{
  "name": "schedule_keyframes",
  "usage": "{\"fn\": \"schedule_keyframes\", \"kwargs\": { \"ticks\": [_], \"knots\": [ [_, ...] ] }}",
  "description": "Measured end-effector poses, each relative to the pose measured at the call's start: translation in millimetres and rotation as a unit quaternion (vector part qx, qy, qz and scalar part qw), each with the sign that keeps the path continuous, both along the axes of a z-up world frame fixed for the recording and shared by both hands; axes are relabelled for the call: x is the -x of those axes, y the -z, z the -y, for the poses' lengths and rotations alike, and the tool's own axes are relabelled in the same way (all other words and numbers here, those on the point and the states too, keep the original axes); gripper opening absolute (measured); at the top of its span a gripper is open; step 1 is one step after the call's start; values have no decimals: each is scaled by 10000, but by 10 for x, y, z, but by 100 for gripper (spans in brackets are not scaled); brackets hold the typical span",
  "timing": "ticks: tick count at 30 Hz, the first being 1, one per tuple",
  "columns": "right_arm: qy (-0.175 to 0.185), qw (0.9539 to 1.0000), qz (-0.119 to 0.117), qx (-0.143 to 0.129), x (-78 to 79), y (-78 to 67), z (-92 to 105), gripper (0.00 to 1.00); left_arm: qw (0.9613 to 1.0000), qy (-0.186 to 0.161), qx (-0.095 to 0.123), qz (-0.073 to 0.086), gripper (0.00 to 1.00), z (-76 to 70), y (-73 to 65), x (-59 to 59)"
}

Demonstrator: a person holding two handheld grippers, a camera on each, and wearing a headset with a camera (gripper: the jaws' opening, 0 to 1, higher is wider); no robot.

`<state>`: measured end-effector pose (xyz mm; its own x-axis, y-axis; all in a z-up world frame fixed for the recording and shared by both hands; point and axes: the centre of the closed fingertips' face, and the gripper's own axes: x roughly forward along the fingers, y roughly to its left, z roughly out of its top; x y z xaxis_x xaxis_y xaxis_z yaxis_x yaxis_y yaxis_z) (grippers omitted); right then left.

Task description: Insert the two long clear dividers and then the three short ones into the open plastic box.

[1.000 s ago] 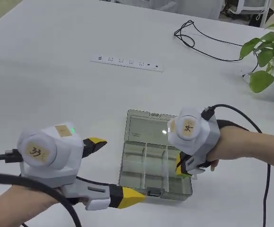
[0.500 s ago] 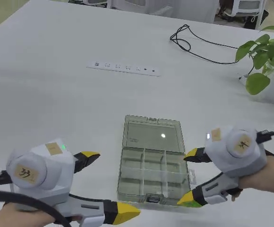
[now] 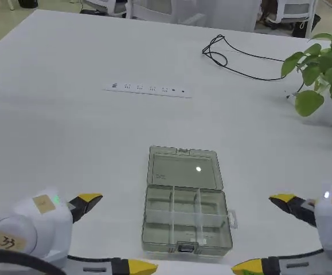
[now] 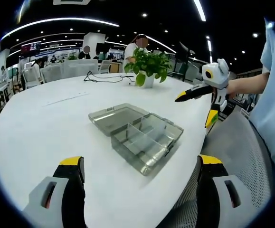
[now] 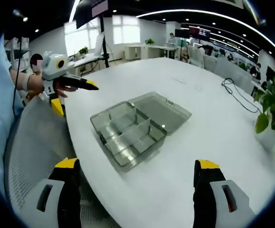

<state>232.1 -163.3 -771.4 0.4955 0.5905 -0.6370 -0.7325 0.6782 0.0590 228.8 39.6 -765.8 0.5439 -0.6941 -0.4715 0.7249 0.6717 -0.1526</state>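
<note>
The clear plastic box [image 3: 186,232] lies open on the white table, its lid [image 3: 184,167] flat behind it. Clear dividers [image 3: 199,209] stand inside and split it into several compartments. My left gripper [image 3: 115,232] is open at the near left, apart from the box, with nothing between its yellow tips. My right gripper [image 3: 263,234] is open at the near right, also apart and empty. In the left gripper view the box [image 4: 144,137] lies ahead of my open left gripper [image 4: 139,164]. In the right gripper view the box [image 5: 130,128] lies ahead of my open right gripper [image 5: 135,166].
A white power strip [image 3: 147,89] lies farther back on the table. A black cable [image 3: 234,54] loops at the far right, next to a green plant [image 3: 320,69]. The table's near edge runs just below both grippers.
My right gripper has lifted off the box's right side, opened and drawn back to the near right. My left gripper has also pulled back toward me. The head camera has tilted.
</note>
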Motion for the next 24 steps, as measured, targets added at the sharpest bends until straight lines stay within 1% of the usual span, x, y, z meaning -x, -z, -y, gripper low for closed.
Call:
{"fn": "schedule_keyframes", "kwargs": {
  "ticks": [1, 2, 3, 4, 5, 7, 9, 10, 11, 12, 13, 14, 15, 16, 17, 20, 22, 24],
  "knots": [
    [108, 9999, -13, -80, 29, 11, 16, 100, 10000, 19, -58, 21, 100, 4, 2, 16],
    [281, 9993, -28, -242, 69, 17, 26, 100, 9999, -1, -118, 40, 100, -2, 11, 20],
    [371, 9987, -13, -339, 86, 20, 26, 100, 9999, -50, -122, 51, 100, -7, 12, 25],
    [469, 9982, 0, -366, 94, 33, 45, 100, 9999, -98, -101, 48, 100, -11, 12, 24],
    [466, 9983, 15, -340, 112, 49, 50, 100, 9998, -188, -82, 73, 100, -21, 13, 20],
    [525, 9983, 32, -254, 142, 81, 46, 100, 9994, -280, -112, 149, 100, -35, 1, 19],
    [628, 9978, 73, -212, 149, 75, 52, 100, 9992, -323, -77, 237, 100, -44, -52, 30],
    [638, 9977, 219, -117, 122, 41, 75, 100, 9990, -364, -70, 269, 100, -55, -73, 31],
    [657, 9973, 314, -125, 95, 19, 83, 100, 9989, -380, -103, 271, 100, -63, -78, 33],
    [725, 9967, 313, -176, 89, 10, 103, 100, 9985, -390, -165, 354, 100, -69, -94, 24],
    [758, 9965, 285, -224, 93, 3, 117, 100, 9982, -420, -188, 387, 100, -72, -110, 16],
    [796, 9959, 313, -304, 89, -19, 121, 99, 9981, -448, -175, 395, 100, -74, -120, 8],
    [848, 9953, 350, -324, 71, -31, 129, 99, 9978, -504, -116, 425, 100, -76, -138, -11],
    [827, 9955, 333, -326, 75, -27, 125, 99, 9974, -545, -103, 465, 100, -81, -146, -23],
    [812, 9956, 306, -361, 84, -22, 107, 98, 9973, -547, -140, 476, 100, -86, -140, -19],
    [723, 9964, 361, -249, 101, -7, 79, 98, 9972, -553, -164, 476, 100, -83, -119, -3],
    [655, 9972, 307, -212, 124, 17, 64, 99, 9974, -503, -204, 483, 100, -68, -110, 4],
    [618, 9974, 324, -190, 126, 18, 60, 100, 9973, -475, -250, 506, 100, -65, -102, 4]
  ]
}}
